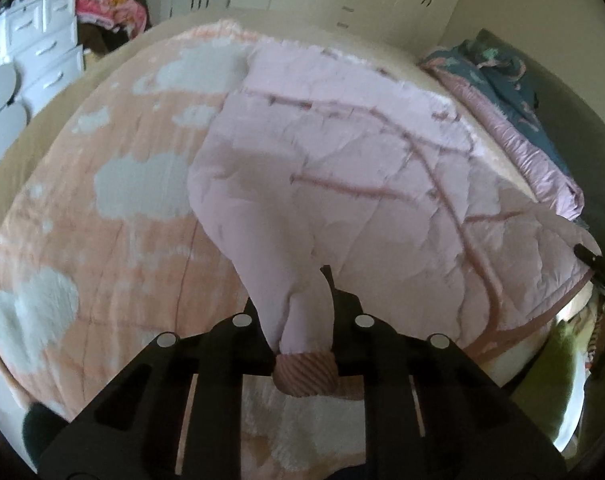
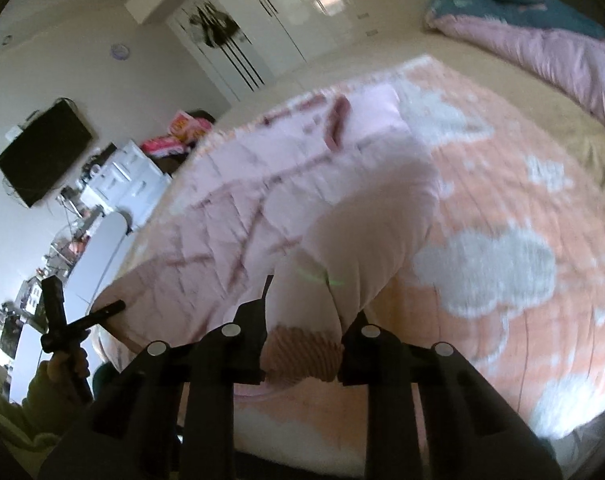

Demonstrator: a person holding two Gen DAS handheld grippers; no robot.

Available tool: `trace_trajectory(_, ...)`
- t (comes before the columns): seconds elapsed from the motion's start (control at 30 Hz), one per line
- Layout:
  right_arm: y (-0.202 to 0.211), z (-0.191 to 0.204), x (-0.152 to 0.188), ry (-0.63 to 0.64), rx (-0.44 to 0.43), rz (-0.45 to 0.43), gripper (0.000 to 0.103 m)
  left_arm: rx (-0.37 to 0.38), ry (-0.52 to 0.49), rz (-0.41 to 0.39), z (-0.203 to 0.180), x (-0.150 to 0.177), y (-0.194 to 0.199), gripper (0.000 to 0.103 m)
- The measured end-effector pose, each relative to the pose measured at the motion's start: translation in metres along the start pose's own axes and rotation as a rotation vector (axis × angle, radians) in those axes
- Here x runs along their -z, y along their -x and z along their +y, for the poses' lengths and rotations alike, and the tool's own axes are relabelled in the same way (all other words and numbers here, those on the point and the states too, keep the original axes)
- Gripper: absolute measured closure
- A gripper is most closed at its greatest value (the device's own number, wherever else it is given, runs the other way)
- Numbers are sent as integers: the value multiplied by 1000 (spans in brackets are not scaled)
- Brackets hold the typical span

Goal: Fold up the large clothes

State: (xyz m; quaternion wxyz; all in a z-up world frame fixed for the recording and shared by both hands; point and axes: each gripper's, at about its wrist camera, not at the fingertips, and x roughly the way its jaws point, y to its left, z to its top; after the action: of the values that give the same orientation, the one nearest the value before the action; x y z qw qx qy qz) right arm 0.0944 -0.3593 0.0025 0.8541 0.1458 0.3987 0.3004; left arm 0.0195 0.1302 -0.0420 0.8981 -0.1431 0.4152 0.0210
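Note:
A large pale pink quilted jacket [image 1: 342, 152] with darker pink seams lies spread on a peach blanket with white clouds [image 1: 114, 208]. My left gripper [image 1: 302, 320] is shut on one sleeve [image 1: 286, 264] just above its ribbed cuff [image 1: 306, 374], which hangs between the fingers. My right gripper [image 2: 302, 332] is shut on the other sleeve [image 2: 366, 240] above its ribbed cuff [image 2: 302, 354]. The jacket body [image 2: 238, 184] stretches away to the left in the right wrist view. Both sleeves are lifted off the blanket.
The blanket covers a bed [image 2: 482, 68]. A teal and pink quilt [image 1: 514, 92] is bunched at the bed's far side. White drawers [image 1: 42, 48] and wardrobes [image 2: 294, 8] stand beyond. The other gripper [image 2: 62, 328] shows at the left of the right wrist view.

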Motion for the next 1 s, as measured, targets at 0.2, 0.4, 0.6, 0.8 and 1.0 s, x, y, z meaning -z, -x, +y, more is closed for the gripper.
trace_trajectory(0.2,6,10,-33,15,-35,-67,82,34,-4,-90,-11,-34,15,94)
trace_trajectory(0.4,7,15,-57,28,-40,-101,82,50,-8,-160,-21,-65,24,94)
trace_trajectory(0.6,7,15,-82,26,-45,-129,82,61,1,-204,-25,-93,29,94)
trace_trajectory(0.8,7,17,-106,27,-43,-157,82,64,-5,-251,-34,-120,35,94)
trace_trajectory(1.0,8,26,-133,48,-36,-187,82,69,20,-288,-34,-142,39,94)
